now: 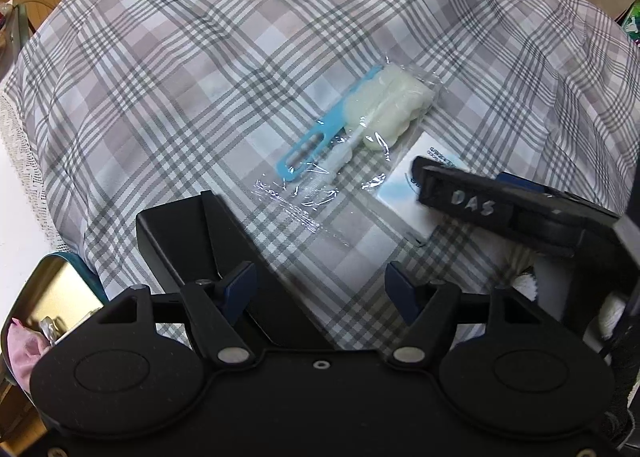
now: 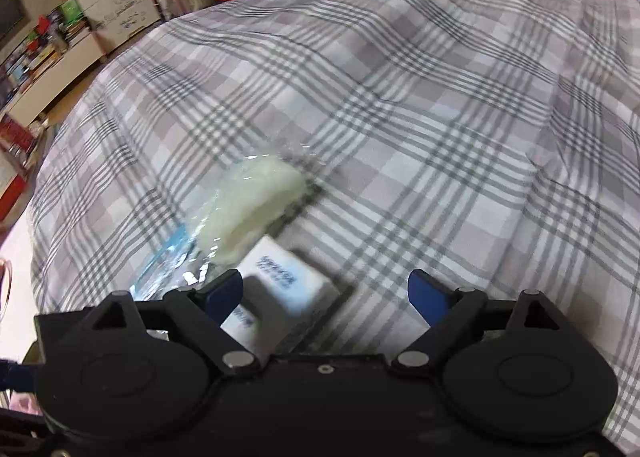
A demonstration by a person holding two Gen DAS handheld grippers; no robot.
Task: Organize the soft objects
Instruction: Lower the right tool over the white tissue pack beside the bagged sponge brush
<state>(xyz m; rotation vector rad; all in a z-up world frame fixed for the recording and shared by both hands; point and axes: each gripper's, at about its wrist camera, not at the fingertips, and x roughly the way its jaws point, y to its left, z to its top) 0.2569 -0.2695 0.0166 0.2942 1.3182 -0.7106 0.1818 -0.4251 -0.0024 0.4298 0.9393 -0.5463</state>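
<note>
Plaid bedcover (image 1: 240, 57): bagged sponge brush (image 1: 360, 117) lies mid-cloth, white tissue pack (image 1: 404, 197) touching its near side. Left gripper (image 1: 320, 289) wide, empty. Right gripper (image 2: 324, 293) wide over the blurred pack, apparently not gripping.

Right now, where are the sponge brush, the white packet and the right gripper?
sponge brush (image 1: 382, 107), left wrist view, on its pale foam head.
white packet (image 1: 404, 203), left wrist view, on its bare white face.
right gripper (image 2: 325, 291), right wrist view, midway between fingertips.
</note>
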